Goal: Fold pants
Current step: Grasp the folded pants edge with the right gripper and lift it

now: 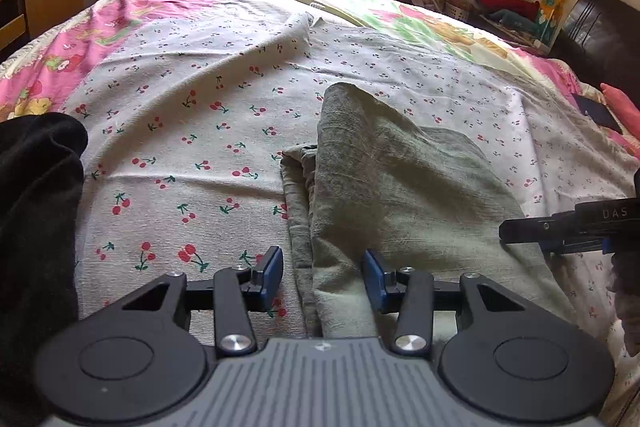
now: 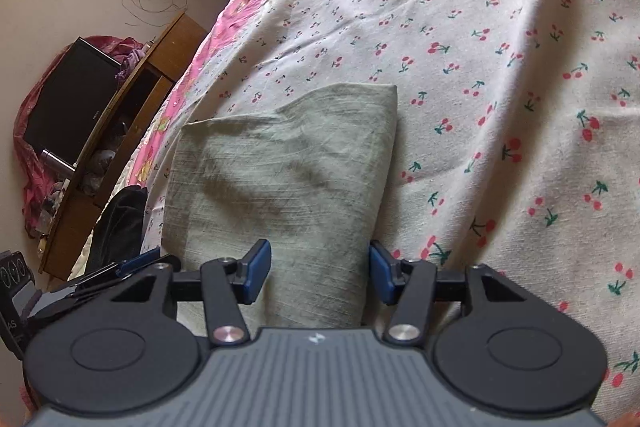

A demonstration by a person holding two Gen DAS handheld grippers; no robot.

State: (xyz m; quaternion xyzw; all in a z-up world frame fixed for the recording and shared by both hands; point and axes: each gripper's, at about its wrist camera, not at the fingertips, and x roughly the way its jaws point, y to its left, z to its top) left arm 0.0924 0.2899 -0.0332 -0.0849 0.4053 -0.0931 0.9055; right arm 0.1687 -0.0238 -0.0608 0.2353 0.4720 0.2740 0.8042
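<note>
Both grippers, left point(image 1: 322, 277) and right point(image 2: 320, 273), hover released over green pants point(image 2: 280, 171) lying folded mid-bed on a cherry-print sheet point(image 1: 192, 131), near its front edge. Best next: pinch matching corners, lift evenly.

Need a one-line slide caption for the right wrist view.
Open right gripper poised over folded green pants on the cherry-print sheet.

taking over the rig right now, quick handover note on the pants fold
Left gripper: open, holding nothing, over the near left edge of the green pants.
Right gripper: open, empty, at the pants' right side.
Pants lie on the cherry-print sheet, already folded into a compact stack, with one flap ridged up.
Left: flatten that flap, perhaps one last fold.
Black garment lies at far left.
</note>
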